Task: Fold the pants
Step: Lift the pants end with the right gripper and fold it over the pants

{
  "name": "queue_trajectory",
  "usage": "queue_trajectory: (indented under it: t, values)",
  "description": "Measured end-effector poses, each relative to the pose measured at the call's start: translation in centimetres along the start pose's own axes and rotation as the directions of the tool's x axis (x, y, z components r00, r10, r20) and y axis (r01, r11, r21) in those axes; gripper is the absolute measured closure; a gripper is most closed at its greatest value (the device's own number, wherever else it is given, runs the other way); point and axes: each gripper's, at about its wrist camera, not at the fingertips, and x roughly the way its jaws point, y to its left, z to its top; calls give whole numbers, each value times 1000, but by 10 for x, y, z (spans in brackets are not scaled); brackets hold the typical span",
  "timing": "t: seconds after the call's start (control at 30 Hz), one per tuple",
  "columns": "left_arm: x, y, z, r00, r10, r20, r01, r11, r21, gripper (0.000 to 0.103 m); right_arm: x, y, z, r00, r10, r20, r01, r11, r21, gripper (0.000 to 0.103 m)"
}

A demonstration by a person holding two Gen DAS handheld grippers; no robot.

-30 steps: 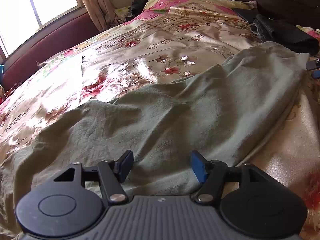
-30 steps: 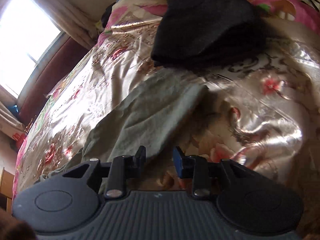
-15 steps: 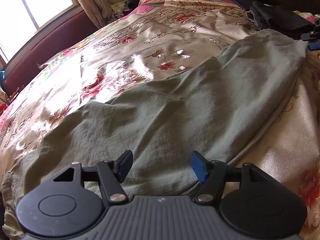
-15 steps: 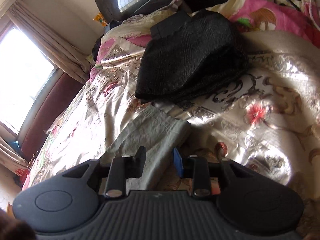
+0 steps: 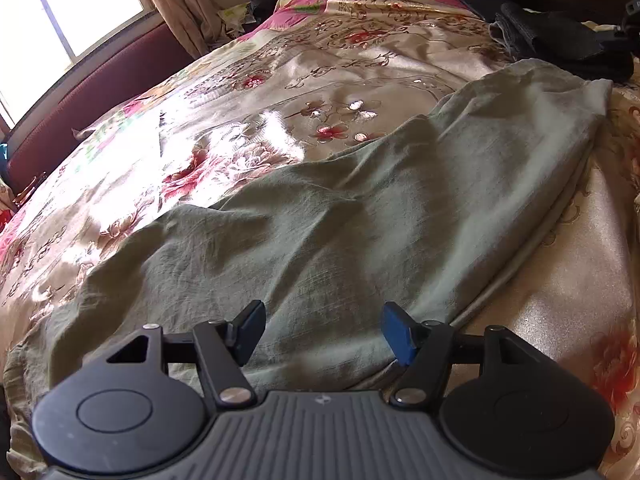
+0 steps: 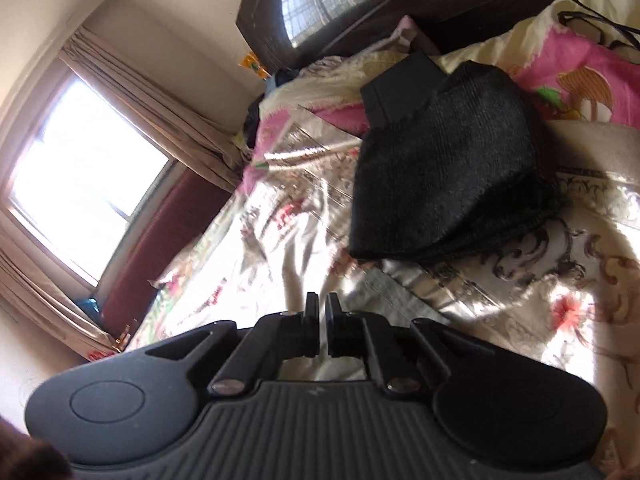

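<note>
Since a second ago the right gripper (image 6: 323,322) has narrowed its jaws to a slit and tipped up off the olive pants (image 5: 360,216), which lie lengthwise along the bed (image 5: 280,80); left gripper (image 5: 323,332) hovers wide-jawed over them; best pinch both layers squarely.

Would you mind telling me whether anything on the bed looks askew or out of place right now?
The green pants lie rumpled, with diagonal creases and a bunched near-left edge, not smoothed flat for folding. A pile of dark clothes sits on the floral bedspread near the pants' far end. Nothing looks spilled or damaged.
</note>
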Motion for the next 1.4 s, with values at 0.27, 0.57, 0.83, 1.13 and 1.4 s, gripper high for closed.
queue_trajectory:
  t: [0.27, 0.57, 0.83, 1.13, 1.4]
  values:
    - [1, -1, 1, 1000, -8, 5, 8, 1000, 3, 25, 14, -32, -26, 989, -118, -88, 126, 988, 93, 74]
    - [-1, -1, 0, 1000, -12, 6, 12, 1000, 15, 25, 13, -8, -6, 1000, -17, -16, 17, 999, 28, 100]
    - [0, 0, -1, 1000, -14, 8, 14, 1000, 0, 25, 31, -15, -2, 999, -21, -50, 23, 999, 38, 100]
    - [-2, 2, -3, 1000, -23, 12, 23, 1000, -2, 24, 17, -48, -25, 989, -83, -123, 99, 986, 131, 73]
    - [-3, 1, -5, 1000, -19, 15, 19, 1000, -11, 24, 52, -49, -30, 988, -21, -151, 53, 976, 211, 69]
